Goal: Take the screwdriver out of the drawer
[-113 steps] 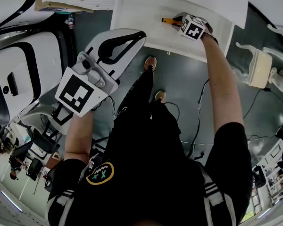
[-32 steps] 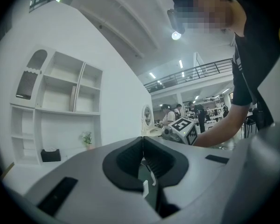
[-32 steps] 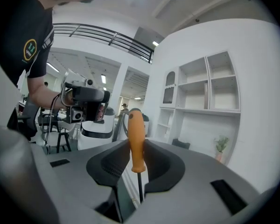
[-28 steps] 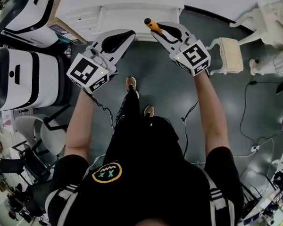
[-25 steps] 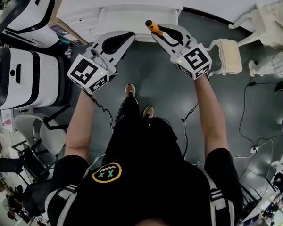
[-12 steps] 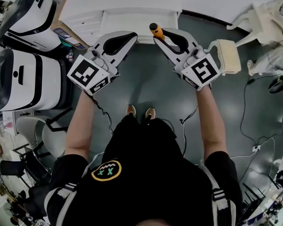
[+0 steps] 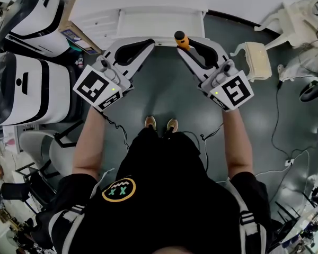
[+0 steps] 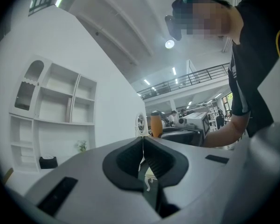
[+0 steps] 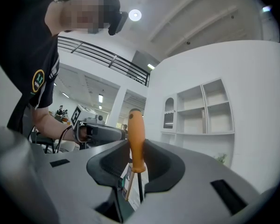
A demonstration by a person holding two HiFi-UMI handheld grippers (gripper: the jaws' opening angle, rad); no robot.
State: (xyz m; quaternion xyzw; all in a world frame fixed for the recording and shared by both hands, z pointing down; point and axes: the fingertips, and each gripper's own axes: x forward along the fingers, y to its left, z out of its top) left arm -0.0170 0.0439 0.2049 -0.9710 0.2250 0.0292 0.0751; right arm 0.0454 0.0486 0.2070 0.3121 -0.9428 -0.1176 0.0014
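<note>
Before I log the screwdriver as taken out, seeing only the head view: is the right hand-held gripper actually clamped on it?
Observer: Yes. In the right gripper view the right hand-held gripper is closed on the screwdriver by its orange handle.
Operator: How does it sit?
Observer: Upright, handle on top, thin shaft running down between the jaws.
Operator: And the left one?
Observer: The left hand-held gripper is shut, jaw tips together, nothing between them.

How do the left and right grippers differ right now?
The left gripper is empty, its jaws closed tip to tip; the right gripper is shut on the screwdriver. The right jaws stand slightly apart around the upright orange handle; the left jaws show no gap. Both point toward the white cabinet.
</note>
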